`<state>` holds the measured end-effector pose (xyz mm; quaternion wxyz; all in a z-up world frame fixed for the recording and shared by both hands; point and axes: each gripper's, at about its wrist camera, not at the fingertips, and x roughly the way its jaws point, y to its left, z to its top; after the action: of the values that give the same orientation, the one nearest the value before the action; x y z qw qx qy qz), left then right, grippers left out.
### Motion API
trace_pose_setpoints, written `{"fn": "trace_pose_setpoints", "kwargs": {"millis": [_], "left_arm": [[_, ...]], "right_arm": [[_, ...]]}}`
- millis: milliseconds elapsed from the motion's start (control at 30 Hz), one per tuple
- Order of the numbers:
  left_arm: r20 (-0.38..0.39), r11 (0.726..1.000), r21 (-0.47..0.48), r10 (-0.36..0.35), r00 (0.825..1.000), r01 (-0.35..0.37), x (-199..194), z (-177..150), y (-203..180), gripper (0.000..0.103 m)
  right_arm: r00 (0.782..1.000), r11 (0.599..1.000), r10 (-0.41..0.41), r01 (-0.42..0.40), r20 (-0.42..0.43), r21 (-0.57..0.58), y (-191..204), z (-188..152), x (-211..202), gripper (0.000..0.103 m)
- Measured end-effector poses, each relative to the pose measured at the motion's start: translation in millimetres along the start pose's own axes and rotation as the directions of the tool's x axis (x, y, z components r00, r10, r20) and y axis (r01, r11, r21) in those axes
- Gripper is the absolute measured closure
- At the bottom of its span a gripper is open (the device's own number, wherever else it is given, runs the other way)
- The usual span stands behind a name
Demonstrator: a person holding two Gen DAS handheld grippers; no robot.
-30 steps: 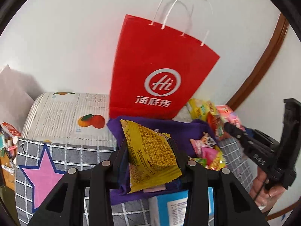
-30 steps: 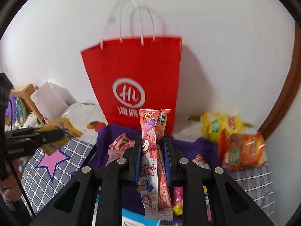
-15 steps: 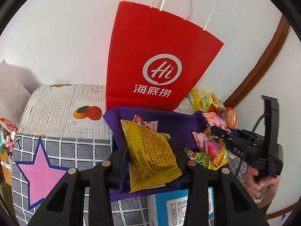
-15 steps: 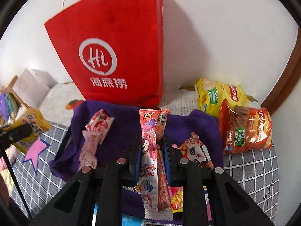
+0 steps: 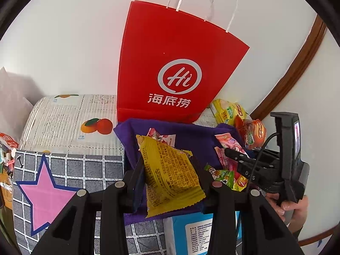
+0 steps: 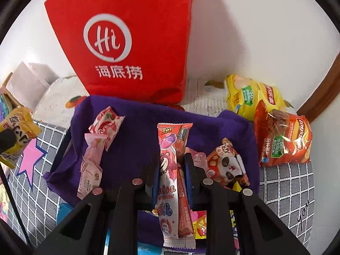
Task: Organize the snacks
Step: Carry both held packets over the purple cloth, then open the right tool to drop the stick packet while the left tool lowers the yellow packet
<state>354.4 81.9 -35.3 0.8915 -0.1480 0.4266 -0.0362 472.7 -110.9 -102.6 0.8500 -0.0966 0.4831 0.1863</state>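
Observation:
My left gripper is shut on a yellow snack packet, held over the near edge of a purple cloth-lined bin. My right gripper is shut on long pink candy packets, low over the same purple bin. In the left wrist view the right gripper reaches in from the right, with a hand behind it. Pink sachets and a panda packet lie in the bin.
A red paper bag stands against the white wall behind the bin. Yellow and orange crisp bags lie at the right. A blue box sits near me on the checked cloth. Clutter lines the left edge.
My right gripper has come down and tipped forward over the purple bin, still shut on the candy packets. My left gripper has barely moved with its yellow packet.

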Motion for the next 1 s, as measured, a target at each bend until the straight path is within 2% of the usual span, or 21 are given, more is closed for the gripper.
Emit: {"fn": "trace_pose_setpoints", "kwargs": {"millis": [400, 733, 800, 867, 1000], "left_arm": [[-0.014, 1.000, 0.026, 0.003, 1.000, -0.003, 4.8, -4.1, -10.4, 0.066], [-0.026, 0.999, 0.034, 0.009, 1.000, -0.008, 9.4, -6.3, -13.0, 0.065], [-0.023, 0.999, 0.041, 0.010, 1.000, -0.009, 9.2, -6.9, -14.1, 0.065], [-0.020, 0.999, 0.047, 0.012, 1.000, -0.011, 8.8, -7.2, -15.6, 0.065], [-0.028, 0.999, 0.045, 0.013, 1.000, -0.012, 11.4, -7.4, -15.7, 0.065]], "right_arm": [[0.998, 0.998, -0.052, 0.052, -0.017, -0.028, 2.1, -1.3, 16.0, 0.081], [0.997, 0.999, -0.035, 0.034, -0.070, -0.026, 2.0, -3.7, 34.2, 0.080], [0.997, 0.999, -0.034, 0.031, -0.071, -0.037, 3.8, -5.0, 35.2, 0.076], [0.996, 0.998, -0.033, 0.029, -0.080, -0.059, 6.0, -5.9, 36.5, 0.067], [0.997, 0.997, -0.036, 0.031, -0.076, -0.067, 5.8, -6.9, 33.2, 0.064]]}}
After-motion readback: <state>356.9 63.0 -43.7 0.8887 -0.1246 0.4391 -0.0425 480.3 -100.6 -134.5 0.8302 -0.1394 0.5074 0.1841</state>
